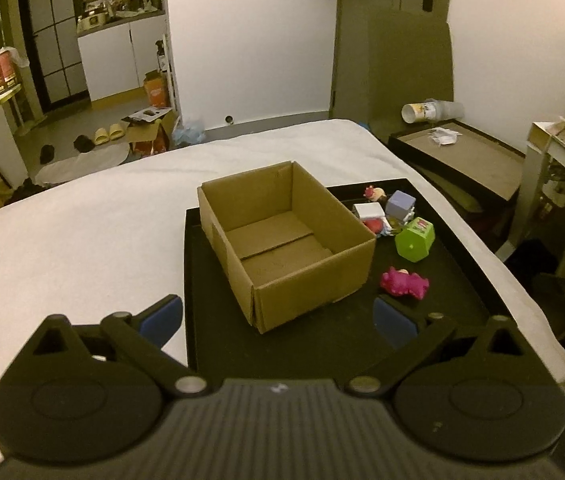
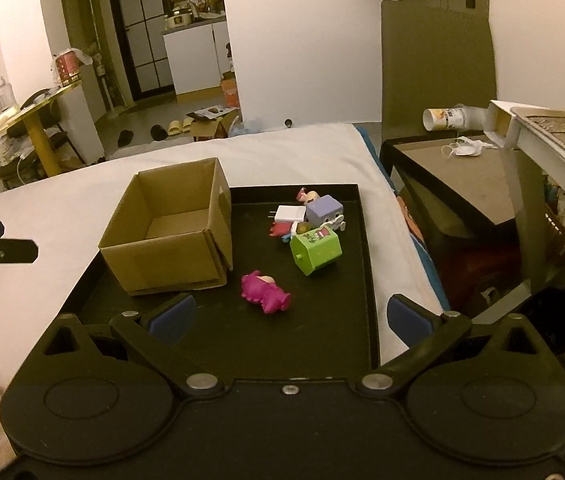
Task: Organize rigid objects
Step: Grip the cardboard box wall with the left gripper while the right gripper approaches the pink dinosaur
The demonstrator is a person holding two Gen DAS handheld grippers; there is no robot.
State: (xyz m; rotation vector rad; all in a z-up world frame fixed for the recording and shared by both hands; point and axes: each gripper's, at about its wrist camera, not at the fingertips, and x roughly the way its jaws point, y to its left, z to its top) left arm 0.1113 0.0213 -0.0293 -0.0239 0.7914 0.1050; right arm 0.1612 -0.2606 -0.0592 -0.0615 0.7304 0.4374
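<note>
One black tray (image 2: 366,280) on the white bed (image 1: 62,248) carries an empty cardboard box (image 1: 282,240), then a green cube (image 2: 316,252), then a pink figure (image 2: 266,292). Both the left gripper (image 1: 278,316) and right gripper (image 2: 288,316) hover with fingers apart, holding nothing.
</note>
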